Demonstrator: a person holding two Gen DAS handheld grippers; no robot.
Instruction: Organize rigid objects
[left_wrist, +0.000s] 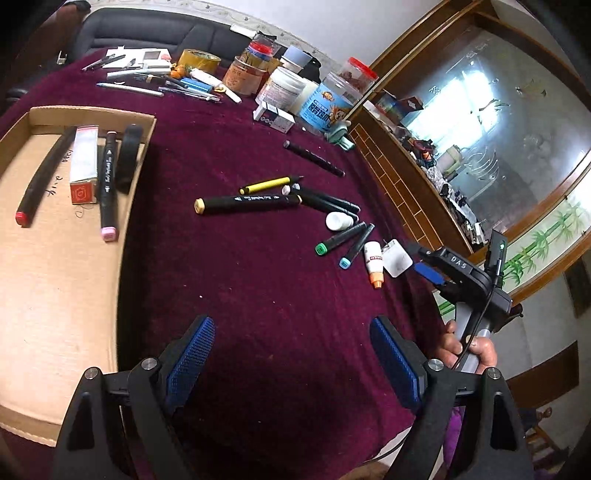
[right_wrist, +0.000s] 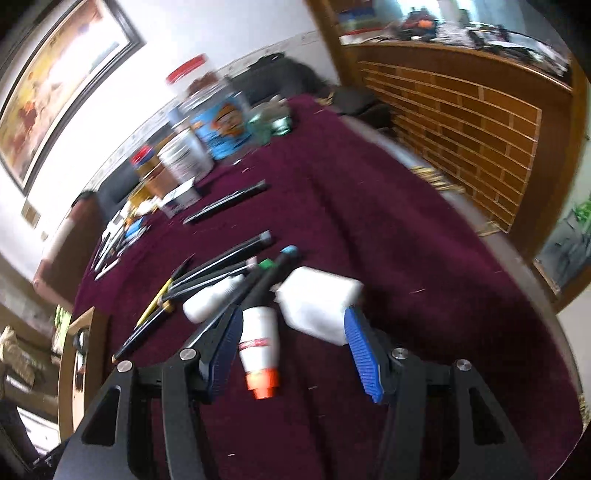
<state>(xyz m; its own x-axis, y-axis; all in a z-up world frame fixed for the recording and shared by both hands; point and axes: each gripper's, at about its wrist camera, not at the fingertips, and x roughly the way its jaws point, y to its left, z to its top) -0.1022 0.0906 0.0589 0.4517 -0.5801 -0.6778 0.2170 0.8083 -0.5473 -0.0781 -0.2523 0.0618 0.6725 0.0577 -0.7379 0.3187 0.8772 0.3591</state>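
Observation:
My left gripper (left_wrist: 291, 350) hovers open and empty over the maroon cloth. A cardboard tray (left_wrist: 55, 277) to its left holds two markers, an orange-ended box (left_wrist: 84, 162) and a black curved piece. Ahead lie loose markers: a cream-capped one (left_wrist: 247, 203), a yellow pen (left_wrist: 266, 185), and green-capped (left_wrist: 340, 238) and blue-capped ones. My right gripper (right_wrist: 295, 350) (left_wrist: 421, 263) is open. A small white bottle with an orange cap (right_wrist: 260, 347) (left_wrist: 375, 264) lies between its fingers, untouched. A white block (right_wrist: 317, 306) (left_wrist: 397, 258) sits by the right pad.
Jars and tubs (left_wrist: 325, 103), a tape roll (left_wrist: 199, 59) and several pens (left_wrist: 129, 85) crowd the table's far side. A lone black pen (left_wrist: 314, 158) lies mid-table. The table edge runs close on the right, beside a wooden brick-pattern cabinet (right_wrist: 461, 122). A hand (left_wrist: 465, 343) holds the right gripper's handle.

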